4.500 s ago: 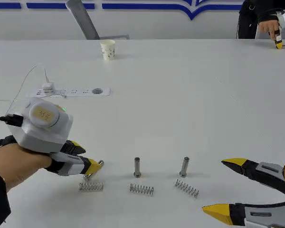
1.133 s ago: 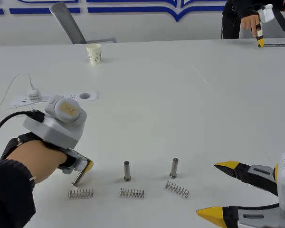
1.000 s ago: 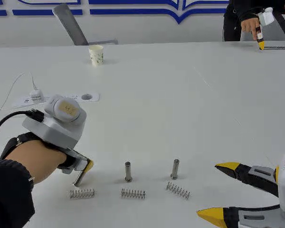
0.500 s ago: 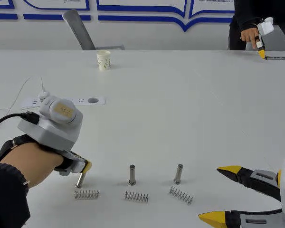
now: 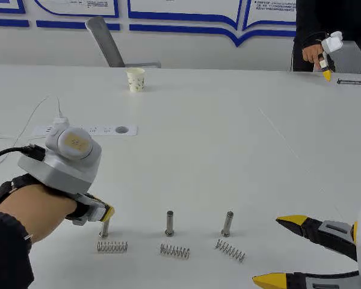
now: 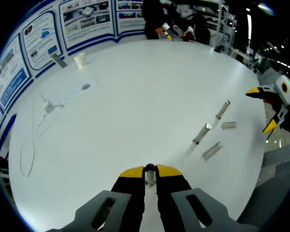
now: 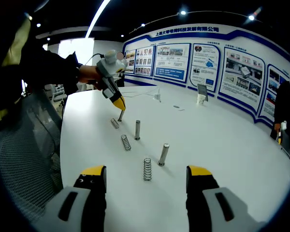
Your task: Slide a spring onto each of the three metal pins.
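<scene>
I note: counter (image 5: 240, 138) plain white. My left gripper (image 5: 106, 214), right gripper (image 5: 275, 250): yellow tips, black jaws, grey bodies. Every pin (image 5: 169, 223), spring (image 5: 174, 250) bare silver. Paper cup (image 5: 135, 79) white, dark speckles. Wall (image 5: 186, 43) white, blue stripes.

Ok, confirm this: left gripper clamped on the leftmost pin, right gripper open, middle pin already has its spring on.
One slip. The head view shows the middle pin bare, its spring lying on the table in front of it. The left gripper is clamped on the leftmost pin and the right gripper is open.
</scene>
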The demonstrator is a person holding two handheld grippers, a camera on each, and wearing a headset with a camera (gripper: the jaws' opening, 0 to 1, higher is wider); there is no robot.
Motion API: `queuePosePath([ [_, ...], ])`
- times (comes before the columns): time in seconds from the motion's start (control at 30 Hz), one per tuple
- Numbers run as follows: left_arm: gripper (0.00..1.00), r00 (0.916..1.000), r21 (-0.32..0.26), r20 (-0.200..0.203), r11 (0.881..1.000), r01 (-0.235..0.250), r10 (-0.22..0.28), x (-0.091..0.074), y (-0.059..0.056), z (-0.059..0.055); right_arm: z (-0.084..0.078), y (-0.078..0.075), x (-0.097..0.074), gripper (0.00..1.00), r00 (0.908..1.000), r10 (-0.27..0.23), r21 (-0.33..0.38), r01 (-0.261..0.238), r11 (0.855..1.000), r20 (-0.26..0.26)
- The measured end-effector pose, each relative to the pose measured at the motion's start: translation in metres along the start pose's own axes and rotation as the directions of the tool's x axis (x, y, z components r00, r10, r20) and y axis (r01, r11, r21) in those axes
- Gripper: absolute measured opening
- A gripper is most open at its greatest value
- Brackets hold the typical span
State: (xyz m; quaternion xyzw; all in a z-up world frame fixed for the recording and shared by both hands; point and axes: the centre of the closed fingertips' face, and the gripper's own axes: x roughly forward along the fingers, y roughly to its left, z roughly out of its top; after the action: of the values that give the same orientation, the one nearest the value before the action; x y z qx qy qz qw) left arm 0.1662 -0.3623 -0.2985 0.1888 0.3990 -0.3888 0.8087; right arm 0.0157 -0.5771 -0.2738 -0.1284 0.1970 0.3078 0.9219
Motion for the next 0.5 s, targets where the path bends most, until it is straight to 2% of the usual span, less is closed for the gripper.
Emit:
queuePosePath([
  [0.5,0.07,0.9999,-0.011,0.011,1.000,-0.005,0.006,-0.0035,0.0016,-0.0075,0.0020,0.0041,-0.0002,0.68,1.0000,0.006,-0.009,-0.006,1.000,-0.003],
])
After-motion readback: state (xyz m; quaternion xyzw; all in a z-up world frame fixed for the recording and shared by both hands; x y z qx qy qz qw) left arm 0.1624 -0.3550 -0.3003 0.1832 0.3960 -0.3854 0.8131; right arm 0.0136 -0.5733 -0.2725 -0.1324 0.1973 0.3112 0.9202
